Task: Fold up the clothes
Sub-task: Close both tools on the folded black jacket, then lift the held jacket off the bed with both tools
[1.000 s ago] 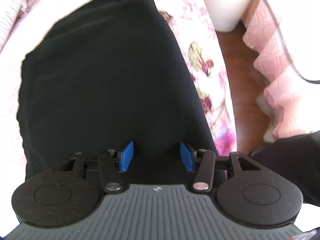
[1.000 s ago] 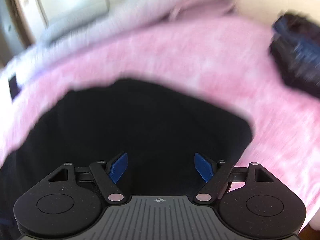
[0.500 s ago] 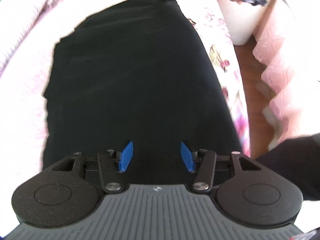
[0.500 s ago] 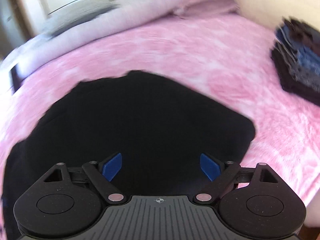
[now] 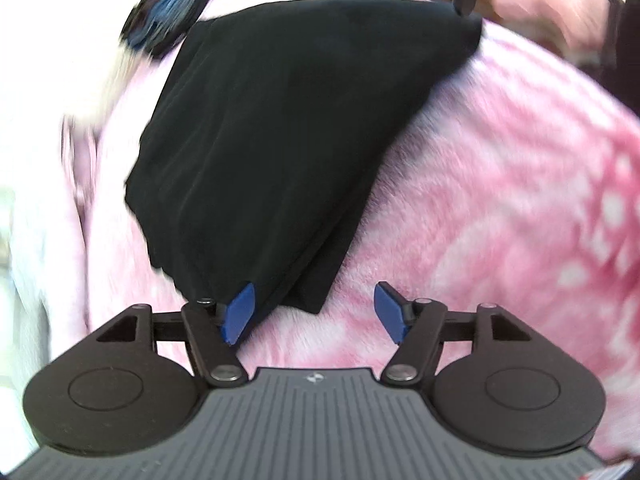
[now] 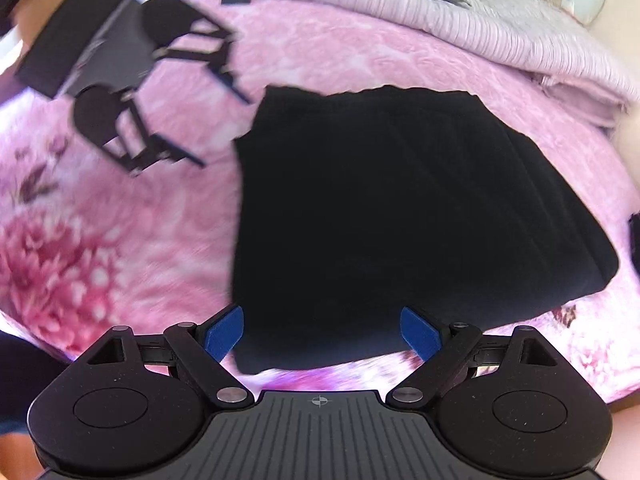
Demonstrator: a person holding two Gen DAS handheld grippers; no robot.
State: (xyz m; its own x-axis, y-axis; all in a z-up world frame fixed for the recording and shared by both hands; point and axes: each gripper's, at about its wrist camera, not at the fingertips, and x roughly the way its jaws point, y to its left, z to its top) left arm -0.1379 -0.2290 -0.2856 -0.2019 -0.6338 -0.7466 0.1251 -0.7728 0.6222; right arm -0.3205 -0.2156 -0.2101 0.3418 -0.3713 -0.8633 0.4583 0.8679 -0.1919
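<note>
On the bed, a folded black garment [image 6: 400,216] lies flat on the pink flowered blanket [image 6: 80,248]. A dark stack of clothes [image 5: 168,16] sits just beyond it, and a rumpled pale quilt [image 6: 460,28] lies along the far side. The left hand-held gripper [image 5: 312,312] is opening, its jaws apart at the garment's corner, gripping nothing. The right hand-held gripper [image 6: 322,332] stands wide apart over the garment's near edge.
</note>
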